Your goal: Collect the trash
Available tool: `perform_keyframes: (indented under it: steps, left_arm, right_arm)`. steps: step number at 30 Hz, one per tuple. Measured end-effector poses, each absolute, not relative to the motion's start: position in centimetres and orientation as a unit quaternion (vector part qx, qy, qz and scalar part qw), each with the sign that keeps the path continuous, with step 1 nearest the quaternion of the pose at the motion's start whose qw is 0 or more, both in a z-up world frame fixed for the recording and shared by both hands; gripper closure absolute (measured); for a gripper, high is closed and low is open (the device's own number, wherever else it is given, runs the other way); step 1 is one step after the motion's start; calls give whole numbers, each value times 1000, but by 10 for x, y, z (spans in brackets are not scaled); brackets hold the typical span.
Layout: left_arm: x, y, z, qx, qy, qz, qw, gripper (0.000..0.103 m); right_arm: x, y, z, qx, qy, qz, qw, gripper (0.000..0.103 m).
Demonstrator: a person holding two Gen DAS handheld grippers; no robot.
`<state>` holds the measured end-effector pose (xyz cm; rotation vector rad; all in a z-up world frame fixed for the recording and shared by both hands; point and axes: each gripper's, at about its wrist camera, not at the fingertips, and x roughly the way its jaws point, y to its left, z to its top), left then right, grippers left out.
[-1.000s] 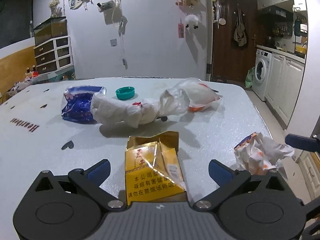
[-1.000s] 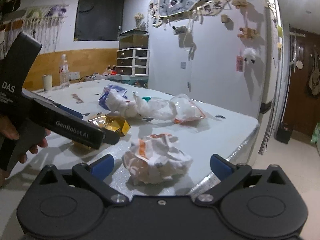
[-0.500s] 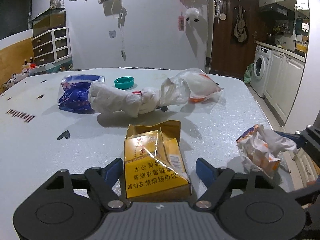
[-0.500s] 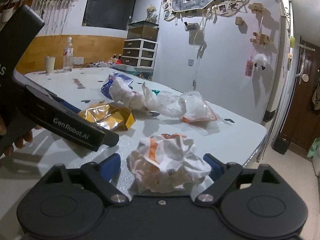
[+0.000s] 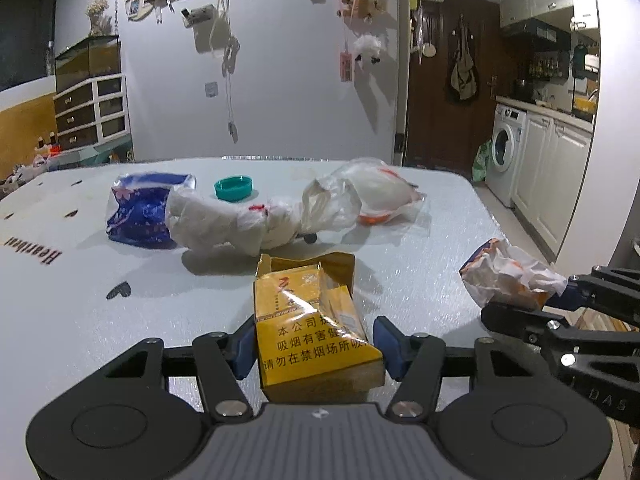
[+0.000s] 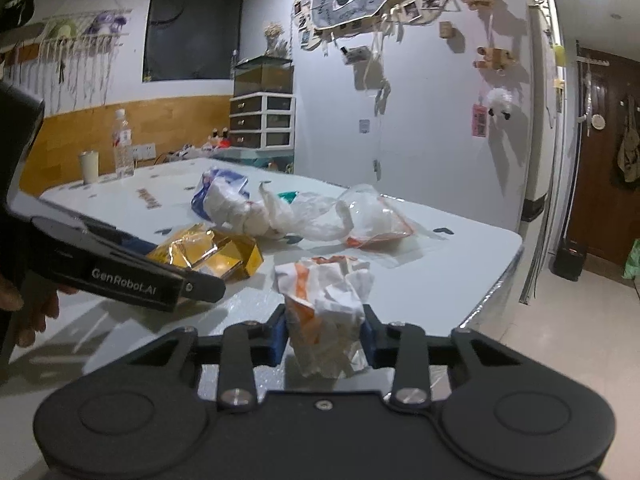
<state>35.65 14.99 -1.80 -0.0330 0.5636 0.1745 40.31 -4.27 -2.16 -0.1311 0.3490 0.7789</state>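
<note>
My left gripper (image 5: 314, 350) is shut on a yellow cigarette pack (image 5: 312, 328) lying on the white table (image 5: 80, 312). My right gripper (image 6: 324, 338) is shut on a crumpled white-and-orange paper wrapper (image 6: 326, 300) near the table's right edge. That wrapper (image 5: 508, 276) and the right gripper's fingers (image 5: 520, 318) also show in the left wrist view at right. The pack (image 6: 212, 254) and the left gripper's finger (image 6: 132, 278) show in the right wrist view at left.
Further back lie a blue patterned bag (image 5: 144, 208), crumpled white plastic (image 5: 240, 224), a clear bag with orange print (image 5: 376, 196) and a teal lid (image 5: 233, 188). A bottle (image 6: 123, 144) and cup (image 6: 89, 166) stand at the far end. Washing machine (image 5: 506, 152) at right.
Both grippers have closed from wide open: the left onto the cigarette pack, the right onto the crumpled wrapper. Both moved forward slightly over their items.
</note>
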Motion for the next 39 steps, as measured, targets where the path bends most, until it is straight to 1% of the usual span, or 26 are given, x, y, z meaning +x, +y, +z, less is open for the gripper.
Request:
perform_keyframes:
  steps: [8, 18, 31, 39]
  left_arm:
    - [347, 136, -8, -16, 240, 81, 967, 43]
    - [335, 106, -2, -6, 220, 69, 973, 43]
    - [312, 48, 3, -4, 203, 36, 978, 44]
    - [299, -1, 7, 16, 199, 5, 980, 44]
  right_arm:
    - [397, -57, -10, -46, 154, 365, 917, 70]
    - [387, -95, 0, -30, 156, 328, 931, 70]
    - [363, -168, 7, -15, 156, 268, 950, 70]
    - [342, -213, 10, -7, 154, 240, 958, 70]
